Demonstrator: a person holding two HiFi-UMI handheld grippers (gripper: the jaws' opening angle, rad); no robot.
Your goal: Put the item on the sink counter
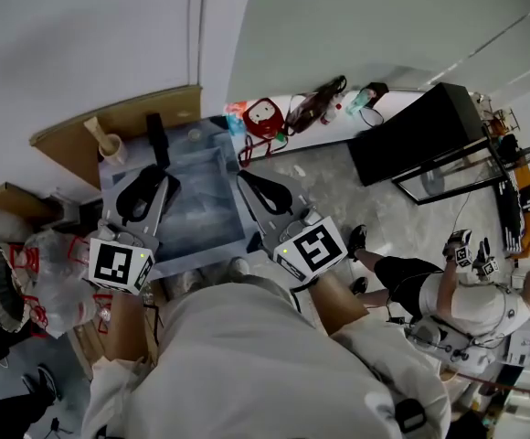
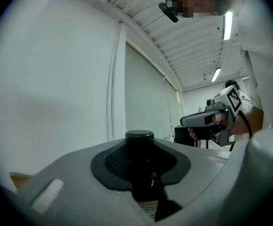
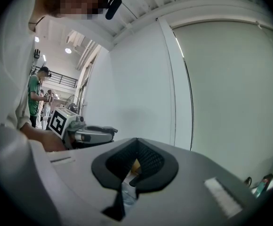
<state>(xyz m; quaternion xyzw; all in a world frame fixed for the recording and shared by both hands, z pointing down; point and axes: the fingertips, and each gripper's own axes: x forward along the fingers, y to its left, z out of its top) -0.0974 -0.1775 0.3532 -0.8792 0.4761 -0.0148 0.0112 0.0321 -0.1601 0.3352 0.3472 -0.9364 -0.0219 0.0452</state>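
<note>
The dark bottle (image 2: 139, 160) is being gripped by the left tool (image 1: 153, 179) above the sink (image 1: 212, 158), not yet on the table. The right tool (image 1: 251, 186) is being held closed, with nothing clearly in it. Judgement: the bottle is best being carried steadily to bare rim and released only once seated.

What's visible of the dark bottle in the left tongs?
Opaque black bottle, plastic by the look, with a round flat-topped cap and a pale printed label low down. It stands upright in the left gripper view, clamped at its body by the textured pads of the left tongs, cap poking above them. Base hidden; print unreadable.
</note>
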